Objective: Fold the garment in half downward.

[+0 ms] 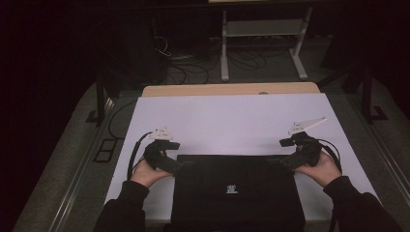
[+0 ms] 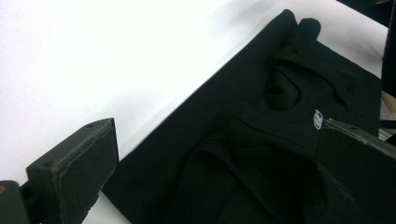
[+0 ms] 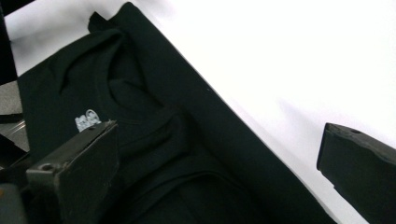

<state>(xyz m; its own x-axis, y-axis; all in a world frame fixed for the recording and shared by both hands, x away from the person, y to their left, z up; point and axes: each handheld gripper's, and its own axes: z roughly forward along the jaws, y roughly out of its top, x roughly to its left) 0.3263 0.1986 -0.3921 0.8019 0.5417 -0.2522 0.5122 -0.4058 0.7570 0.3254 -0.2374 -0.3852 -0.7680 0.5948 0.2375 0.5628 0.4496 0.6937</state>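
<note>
While I hold both tools low over the near half of the white table (image 1: 232,116), a folded black garment (image 1: 237,191) lies between them, its far edge running from one to the other. My left gripper (image 1: 186,163) points inward at the garment's far left corner; my right gripper (image 1: 274,160) points inward at the far right corner. Each sits in a hand, my left hand (image 1: 147,171) and my right hand (image 1: 321,169), with dark sleeves behind them.

In the left gripper view the jaws stand wide apart and hold nothing: one jaw is over bare white table, the other over the black cloth, and the garment's edge runs between them. Ahead of that gripper the cloth is bunched into soft folds, with a small white logo (image 2: 318,119) just past the jaw that is over the cloth.

In the right gripper view the jaws are likewise spread wide and empty, one above the cloth near the logo, the other over the white surface. Whether either jaw touches the cloth, I cannot tell.
</note>
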